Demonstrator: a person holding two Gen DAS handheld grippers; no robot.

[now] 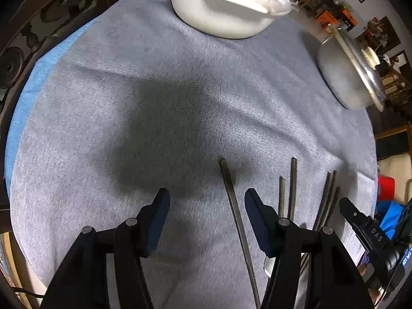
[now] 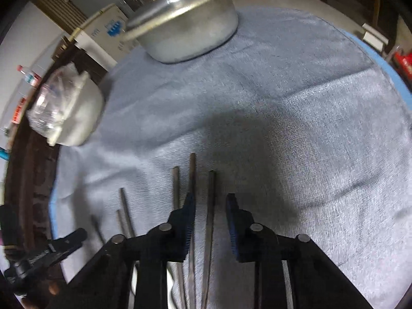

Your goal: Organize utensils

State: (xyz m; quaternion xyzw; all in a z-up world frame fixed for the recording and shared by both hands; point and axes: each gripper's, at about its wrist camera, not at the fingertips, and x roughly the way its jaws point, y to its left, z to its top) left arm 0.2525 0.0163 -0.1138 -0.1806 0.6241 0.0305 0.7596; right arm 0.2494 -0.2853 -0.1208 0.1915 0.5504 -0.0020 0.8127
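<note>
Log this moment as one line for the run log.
left gripper: open, straddling one chopstick | right gripper: open, straddling another chopstick | neither lifted off the cloth

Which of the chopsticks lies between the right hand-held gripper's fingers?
The rightmost chopstick of the row, the one lying between the right hand-held gripper pads, untouched. The others lie beyond its left finger.

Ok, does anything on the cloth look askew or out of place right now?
Mildly. One chopstick lies apart from the other chopsticks, slanted rather than parallel, between the left gripper fingers. The grey cloth is wrinkled. Nothing looks spilled or damaged.
</note>
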